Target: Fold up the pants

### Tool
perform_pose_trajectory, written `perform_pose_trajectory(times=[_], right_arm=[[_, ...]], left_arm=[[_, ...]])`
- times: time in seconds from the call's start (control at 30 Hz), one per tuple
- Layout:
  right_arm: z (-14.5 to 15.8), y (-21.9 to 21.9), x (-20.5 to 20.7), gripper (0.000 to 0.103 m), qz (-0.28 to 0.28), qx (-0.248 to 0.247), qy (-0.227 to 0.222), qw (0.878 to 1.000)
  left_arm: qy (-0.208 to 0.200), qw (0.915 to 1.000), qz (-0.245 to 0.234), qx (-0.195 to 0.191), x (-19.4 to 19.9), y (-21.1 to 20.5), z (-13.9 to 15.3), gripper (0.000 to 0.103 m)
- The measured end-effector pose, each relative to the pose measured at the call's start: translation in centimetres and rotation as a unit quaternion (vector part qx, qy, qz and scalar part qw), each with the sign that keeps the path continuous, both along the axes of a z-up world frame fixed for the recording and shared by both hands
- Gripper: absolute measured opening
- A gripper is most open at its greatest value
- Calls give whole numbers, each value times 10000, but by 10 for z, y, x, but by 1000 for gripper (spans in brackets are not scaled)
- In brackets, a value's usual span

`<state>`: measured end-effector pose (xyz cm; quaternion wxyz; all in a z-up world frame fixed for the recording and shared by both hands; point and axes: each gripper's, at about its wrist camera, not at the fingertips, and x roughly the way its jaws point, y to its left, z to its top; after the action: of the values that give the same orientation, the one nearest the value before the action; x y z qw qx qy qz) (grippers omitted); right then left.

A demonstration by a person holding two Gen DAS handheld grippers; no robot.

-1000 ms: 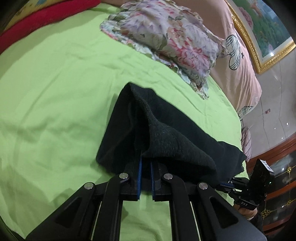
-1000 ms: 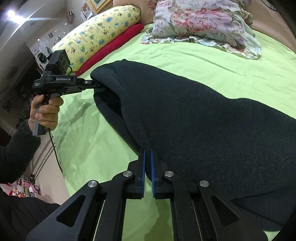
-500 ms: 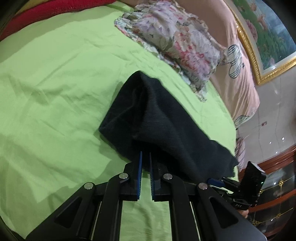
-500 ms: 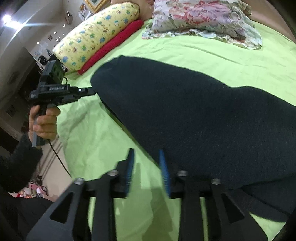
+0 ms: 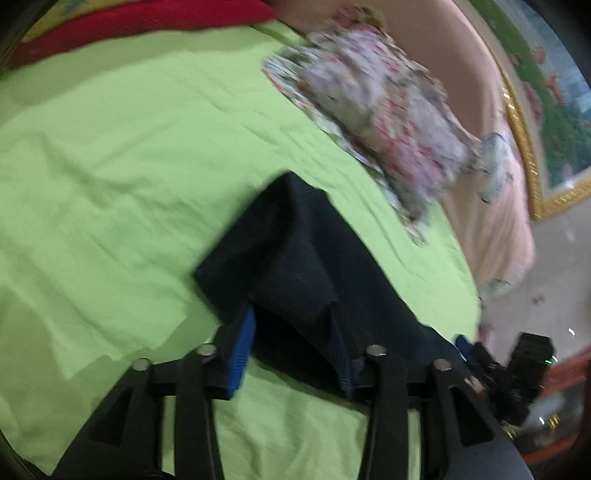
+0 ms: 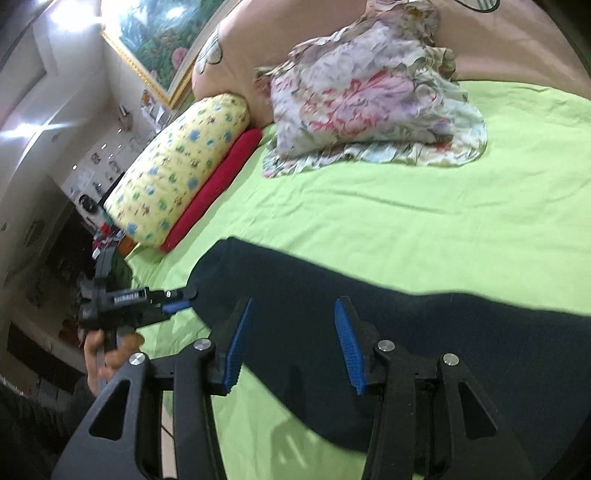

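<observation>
- Nearest the lens in the left wrist view, the left gripper (image 5: 295, 347) had its jaws opening, blue pads apart. The near edge of the dark pants (image 5: 295, 266) sat between them, but the pads didn't look like they were pressing on it.
- Same deal on the other side: the right gripper (image 6: 293, 343) had its jaws opening, and the pants (image 6: 424, 332) lay under and past the gap, not pinched.
- The pants were spread across the near part of the green bedsheet (image 6: 406, 206) as a long dark band, running from the left gripper's end over to the right edge of the right wrist view.
- In that view you could see the left gripper (image 6: 181, 299) out at the left end of the pants, with a hand (image 6: 107, 354) wrapped round its handle and a dark sleeve below.
- Farther up the bed, well apart from the pants, sat a floral pillow (image 6: 369, 99).
- To its left, a yellow patterned bolster (image 6: 177, 170) lay along the bed edge with a red roll (image 6: 218, 181) right against it.
- Farthest back was a pink headboard (image 5: 476, 122) and a gold-framed painting (image 6: 155, 33) on the wall.
- No containers anywhere that I could spot, just bedding.
</observation>
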<state>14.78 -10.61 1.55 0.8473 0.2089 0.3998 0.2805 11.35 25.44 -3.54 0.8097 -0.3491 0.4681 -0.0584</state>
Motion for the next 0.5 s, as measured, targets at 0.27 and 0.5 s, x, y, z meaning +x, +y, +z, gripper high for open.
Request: perform_pose_trajectory(times=[0.27,0.5], right_arm=[[-5,6,29,47,-163,-99,35,9998],[-23,-6,63,47,-342,266,499,9978]], left_arm=[[109,9991,246,340,13,-11,-15,60],[87,9940,371,1028,12,-14,-32,61]])
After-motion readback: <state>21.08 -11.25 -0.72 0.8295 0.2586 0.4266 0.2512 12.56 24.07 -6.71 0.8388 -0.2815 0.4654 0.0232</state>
